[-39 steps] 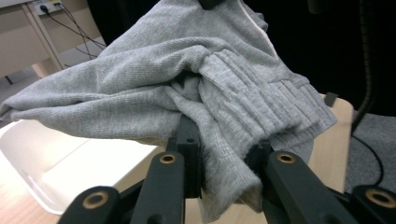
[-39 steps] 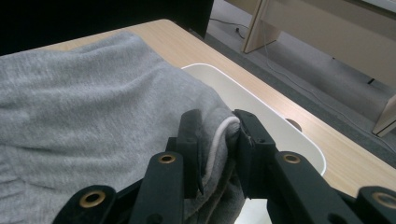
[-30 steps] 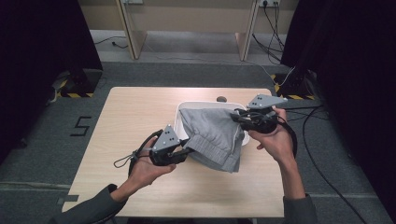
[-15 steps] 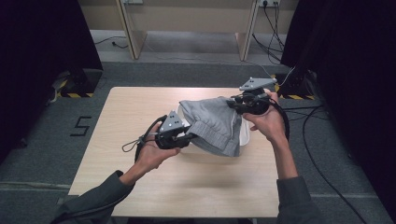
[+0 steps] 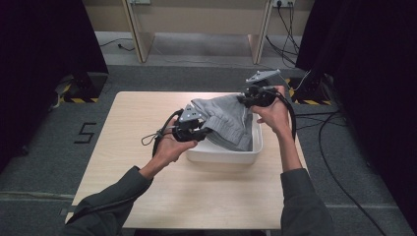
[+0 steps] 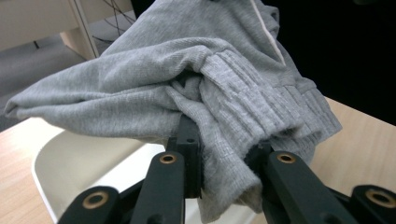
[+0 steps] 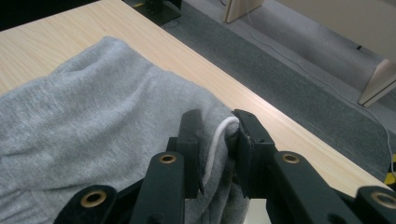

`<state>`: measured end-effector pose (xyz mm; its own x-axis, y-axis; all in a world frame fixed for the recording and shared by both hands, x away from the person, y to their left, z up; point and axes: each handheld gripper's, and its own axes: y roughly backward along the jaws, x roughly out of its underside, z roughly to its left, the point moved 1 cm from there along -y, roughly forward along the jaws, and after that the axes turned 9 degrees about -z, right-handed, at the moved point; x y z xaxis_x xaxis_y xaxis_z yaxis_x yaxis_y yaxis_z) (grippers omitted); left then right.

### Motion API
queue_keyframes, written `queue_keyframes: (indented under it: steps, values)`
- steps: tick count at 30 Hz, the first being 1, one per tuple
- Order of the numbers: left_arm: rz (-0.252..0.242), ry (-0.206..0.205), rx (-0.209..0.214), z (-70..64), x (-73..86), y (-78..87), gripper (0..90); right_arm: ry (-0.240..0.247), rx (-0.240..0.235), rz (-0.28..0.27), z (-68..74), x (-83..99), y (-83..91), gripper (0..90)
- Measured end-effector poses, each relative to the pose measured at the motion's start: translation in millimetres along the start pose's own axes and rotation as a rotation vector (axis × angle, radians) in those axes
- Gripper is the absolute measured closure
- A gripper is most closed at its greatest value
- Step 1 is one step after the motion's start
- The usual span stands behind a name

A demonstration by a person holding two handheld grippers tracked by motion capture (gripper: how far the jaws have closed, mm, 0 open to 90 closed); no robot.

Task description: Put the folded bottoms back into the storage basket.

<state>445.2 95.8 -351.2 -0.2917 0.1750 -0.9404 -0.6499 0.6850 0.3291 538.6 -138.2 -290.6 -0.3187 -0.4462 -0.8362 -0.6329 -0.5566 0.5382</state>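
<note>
Worktop (image 5: 128,162): pale wood, square-ish, standing on grey carpet with dark curtains at both sides. Beyond its far edge I see two light wooden legs (image 5: 136,29) of other furniture, and cables (image 5: 287,24) trailing down from a wall socket. Yellow-and-black hazard tape (image 5: 76,100) marks the floor off the far left corner of the worktop, more off the far right. On the carpet to the left, a taped figure (image 5: 86,133) reads as "5". I find no brand or label on anything else.

White tub (image 5: 221,153): rectangular, rounded corners, right of centre on the worktop. Its near wall is bare; its inside is mostly covered from above.

Grey garment (image 5: 227,122): soft knit with ribbed cuff or hem and a thin white cord at one edge. I hold it stretched between both hands above the tub, its lower folds sagging toward the basin. I cannot tell whether they touch it.

Left tool (image 6: 224,154): clamped on a bunched ribbed fold at the garment's near left edge, just over the tub's left rim.

Right tool (image 7: 218,140): clamped on the far right corner, the white cord caught between its jaws, above the tub's far right corner.

Nothing stands between the garment and the tub.
</note>
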Motion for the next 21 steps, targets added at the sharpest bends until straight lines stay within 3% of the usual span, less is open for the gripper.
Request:
queue_keyframes:
  steps: [5,15,21]
  values:
    - [0.024,0.011,-0.016,6.7,8.5,-9.6,74.4,-0.009,0.015,0.029,-7.1,8.9,-14.9,74.3]
    - [0.091,0.021,-0.034,14.1,33.3,-26.1,74.2,-0.073,0.008,0.083,-10.2,41.7,-45.4,74.4]
    - [0.133,0.011,-0.037,13.4,41.8,-32.6,74.0,-0.098,0.014,0.107,-13.0,54.2,-50.7,74.4]
